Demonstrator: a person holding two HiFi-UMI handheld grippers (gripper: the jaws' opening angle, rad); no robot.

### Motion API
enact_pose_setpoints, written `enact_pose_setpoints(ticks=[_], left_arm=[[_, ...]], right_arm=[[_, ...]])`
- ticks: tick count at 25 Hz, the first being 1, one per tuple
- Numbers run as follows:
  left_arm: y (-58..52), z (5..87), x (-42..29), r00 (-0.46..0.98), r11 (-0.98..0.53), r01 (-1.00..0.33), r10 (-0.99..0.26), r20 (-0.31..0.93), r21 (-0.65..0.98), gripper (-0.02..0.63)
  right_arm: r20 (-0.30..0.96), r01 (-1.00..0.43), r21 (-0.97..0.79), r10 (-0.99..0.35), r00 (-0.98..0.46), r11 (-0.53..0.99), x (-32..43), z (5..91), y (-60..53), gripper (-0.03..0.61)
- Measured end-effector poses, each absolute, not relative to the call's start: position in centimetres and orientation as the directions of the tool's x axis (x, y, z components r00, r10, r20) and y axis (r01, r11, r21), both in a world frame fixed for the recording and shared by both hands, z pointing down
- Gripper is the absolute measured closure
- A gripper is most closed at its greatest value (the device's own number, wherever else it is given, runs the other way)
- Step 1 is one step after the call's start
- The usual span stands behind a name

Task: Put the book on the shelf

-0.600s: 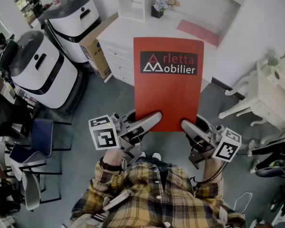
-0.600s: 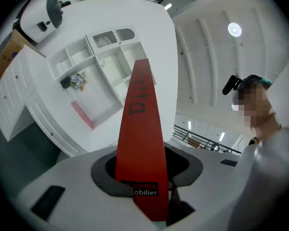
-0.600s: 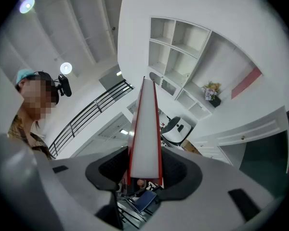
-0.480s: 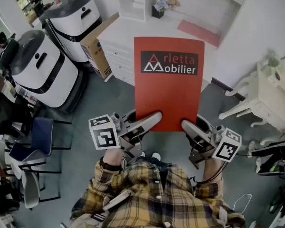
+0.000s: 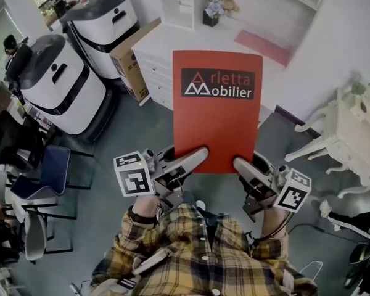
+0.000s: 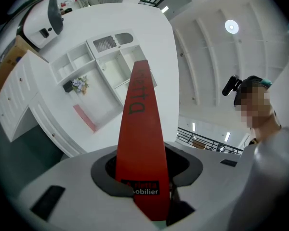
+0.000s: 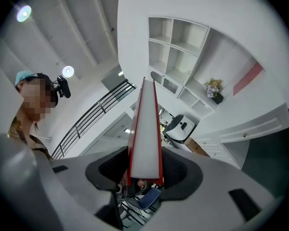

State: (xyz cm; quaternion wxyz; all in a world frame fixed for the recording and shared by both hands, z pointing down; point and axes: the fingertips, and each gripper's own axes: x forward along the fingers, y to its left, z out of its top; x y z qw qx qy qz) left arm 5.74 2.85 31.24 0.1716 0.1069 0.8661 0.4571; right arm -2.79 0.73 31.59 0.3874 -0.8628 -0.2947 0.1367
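Note:
A red book (image 5: 217,110) with a black title band is held flat in front of me, above the floor. My left gripper (image 5: 194,159) is shut on its near left corner, and my right gripper (image 5: 242,165) is shut on its near right corner. In the left gripper view the book's red spine (image 6: 140,148) runs up between the pads. The right gripper view shows the white page edge (image 7: 144,134) clamped between the dark pads. The white shelf unit (image 5: 179,2) with open cubbies stands ahead against the wall, beyond the book's far edge.
A white chest of drawers (image 5: 157,73) stands under the shelf, with a pink book (image 5: 262,47) and a flower pot (image 5: 211,11) on its top. Two large white machines (image 5: 65,82) and a cardboard box (image 5: 131,57) stand at left. Chairs (image 5: 43,177) are near left, white furniture (image 5: 351,134) at right.
The view has shifted slightly: the scene slid down and right a little. The book and both grippers keep the same hold and pose.

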Motion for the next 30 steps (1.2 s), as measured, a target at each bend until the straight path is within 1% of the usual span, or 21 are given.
enact_pose_setpoints(ticks=[3, 8, 11, 15, 17, 21, 30], left_arm=[[3.1, 32.2, 6.0, -0.918, 0.586, 0.026, 0.334, -0.212, 0.81, 0.436], [2.4, 32.3, 5.9, -0.915, 0.588, 0.032, 0.343, -0.213, 0.808, 0.436], [-3.4, 32.9, 5.0, -0.921, 0.618, 0.024, 0.32, -0.224, 0.785, 0.436], [-13.1, 32.1, 2.2, -0.935, 0.646, 0.01, 0.276, -0.221, 0.763, 0.436], [-15.1, 32.3, 1.5, -0.938, 0.659, 0.01, 0.267, -0.222, 0.752, 0.436], [-12.4, 32.8, 1.7, -0.934, 0.661, 0.012, 0.275, -0.227, 0.75, 0.436], [0.1, 31.9, 5.3, -0.932, 0.651, 0.02, 0.287, -0.222, 0.759, 0.436]], right_arm=[[-0.01, 0.396, -0.751, 0.609, 0.793, -0.529, -2.9, 31.6, 1.1, 0.373], [-0.016, 0.391, -0.748, 0.605, 0.796, -0.535, -3.1, 32.0, 0.5, 0.373], [-0.041, 0.395, -0.734, 0.617, 0.786, -0.552, -4.0, 32.3, -5.4, 0.373], [-0.109, 0.408, -0.696, 0.649, 0.753, -0.591, -6.2, 33.0, -15.4, 0.373], [-0.126, 0.409, -0.687, 0.653, 0.747, -0.601, -6.9, 33.3, -17.4, 0.373], [-0.137, 0.409, -0.675, 0.648, 0.749, -0.615, -6.8, 33.5, -14.6, 0.373], [-0.148, 0.4, -0.679, 0.648, 0.747, -0.616, -3.3, 32.4, -2.0, 0.376]])
